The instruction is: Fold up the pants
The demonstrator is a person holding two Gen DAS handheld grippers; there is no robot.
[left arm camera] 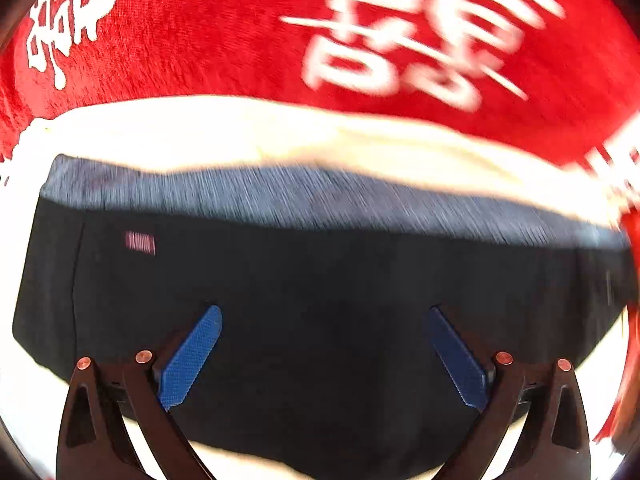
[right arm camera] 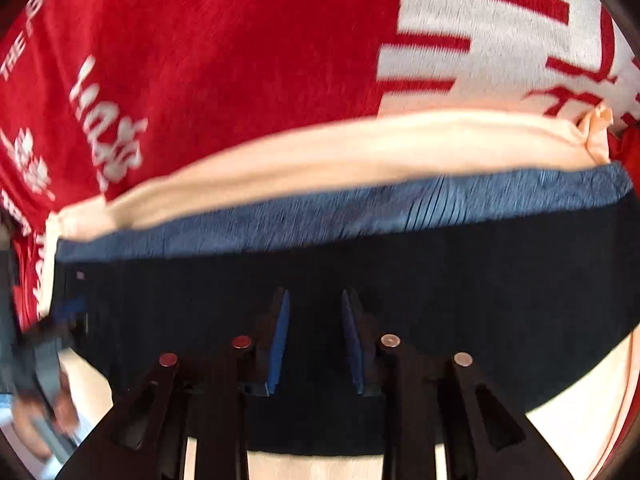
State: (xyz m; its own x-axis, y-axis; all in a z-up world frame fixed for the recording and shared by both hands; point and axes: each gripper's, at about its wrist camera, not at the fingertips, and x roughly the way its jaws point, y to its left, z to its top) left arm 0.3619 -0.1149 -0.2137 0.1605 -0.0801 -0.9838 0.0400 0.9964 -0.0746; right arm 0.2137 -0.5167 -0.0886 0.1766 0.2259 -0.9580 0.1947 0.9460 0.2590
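Dark navy pants (left arm camera: 320,272) with a lighter blue ribbed waistband (left arm camera: 280,196) lie folded on a cream cloth (left arm camera: 240,136). My left gripper (left arm camera: 325,312) is wide open just above the dark fabric, holding nothing. In the right wrist view the same pants (right arm camera: 480,280) and waistband (right arm camera: 320,216) fill the middle. My right gripper (right arm camera: 314,296) hovers over them with its blue pads a narrow gap apart and nothing between them. Both views are blurred by motion.
A red cloth with white lettering (left arm camera: 200,32) covers the surface behind the pants, also in the right wrist view (right arm camera: 220,60). A red tassel fringe (left arm camera: 628,360) hangs at the right. The left gripper and the person's hand (right arm camera: 40,380) show at the left edge.
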